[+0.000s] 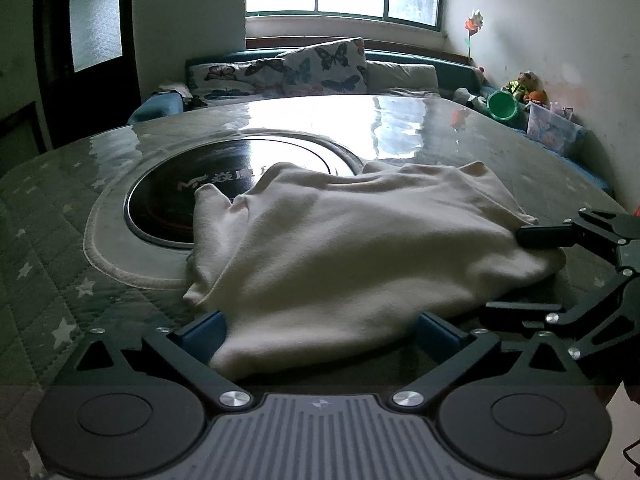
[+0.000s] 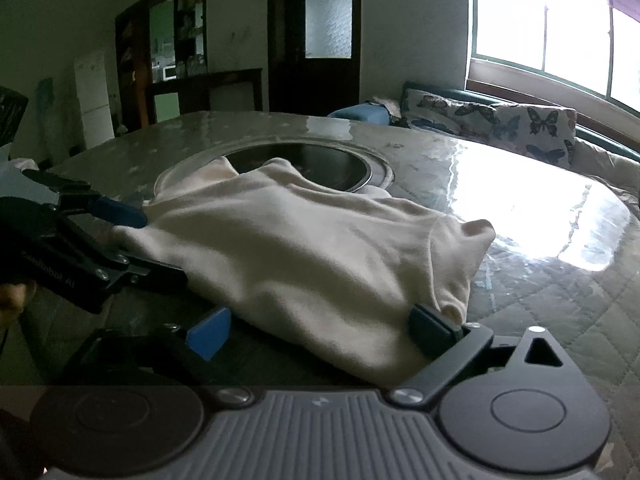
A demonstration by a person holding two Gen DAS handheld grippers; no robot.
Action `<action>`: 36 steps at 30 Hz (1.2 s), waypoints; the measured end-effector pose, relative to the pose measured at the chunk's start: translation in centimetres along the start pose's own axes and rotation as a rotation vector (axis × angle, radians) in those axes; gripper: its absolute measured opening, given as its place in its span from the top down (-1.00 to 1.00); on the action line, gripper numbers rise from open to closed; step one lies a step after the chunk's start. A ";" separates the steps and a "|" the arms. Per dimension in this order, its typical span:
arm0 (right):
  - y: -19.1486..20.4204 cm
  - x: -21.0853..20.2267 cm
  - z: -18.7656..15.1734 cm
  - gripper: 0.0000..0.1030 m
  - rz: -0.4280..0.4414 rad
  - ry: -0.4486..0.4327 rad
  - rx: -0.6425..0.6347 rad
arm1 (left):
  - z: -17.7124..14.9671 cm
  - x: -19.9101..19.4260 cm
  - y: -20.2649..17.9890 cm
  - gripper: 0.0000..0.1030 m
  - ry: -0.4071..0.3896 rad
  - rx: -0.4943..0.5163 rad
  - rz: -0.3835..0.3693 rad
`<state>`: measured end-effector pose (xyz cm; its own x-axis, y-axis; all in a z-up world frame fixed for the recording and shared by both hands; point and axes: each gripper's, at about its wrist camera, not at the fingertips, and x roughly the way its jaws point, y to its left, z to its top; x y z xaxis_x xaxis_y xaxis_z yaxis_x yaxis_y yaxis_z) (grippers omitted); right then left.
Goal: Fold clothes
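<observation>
Left wrist: garment [image 1: 352, 248] overlaps cooktop [image 1: 200, 200].

Soft matt cream knit garment [image 1: 360, 248], glossy clear plastic sheet over quilted star-print tablecloth [image 1: 48, 248], shiny black glass hob [image 1: 192, 184], matt black metal gripper fingers [image 1: 544, 236]

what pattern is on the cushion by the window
Butterflies, blue and dark on a pale ground, on the cushion; clearest in the left wrist view.
</observation>
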<state>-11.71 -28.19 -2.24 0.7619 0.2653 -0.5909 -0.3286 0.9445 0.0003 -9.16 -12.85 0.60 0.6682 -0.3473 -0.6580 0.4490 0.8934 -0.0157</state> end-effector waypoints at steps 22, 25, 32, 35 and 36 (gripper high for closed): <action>0.3 0.1 0.1 -1.00 -0.009 0.038 -0.046 | -0.2 0.7 -1.2 -1.00 0.009 0.049 0.042; 0.2 0.1 0.1 -1.00 -0.007 0.040 -0.047 | -0.1 0.7 -1.2 -1.00 0.015 0.051 0.038; 0.0 0.0 0.1 -1.00 0.000 0.041 -0.049 | 0.2 0.9 -1.2 -1.00 0.033 0.052 0.036; 0.0 0.0 0.1 -1.00 0.001 0.041 -0.050 | 0.2 0.9 -1.2 -1.00 0.034 0.054 0.036; 0.0 0.0 0.1 -1.00 0.001 0.041 -0.050 | 0.2 0.9 -1.3 -1.00 0.033 0.055 0.036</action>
<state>-11.66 -28.18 -2.18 0.7385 0.2570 -0.6233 -0.3575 0.9331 -0.0388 -9.01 -14.36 0.15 0.6645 -0.3050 -0.6822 0.4576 0.8878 0.0488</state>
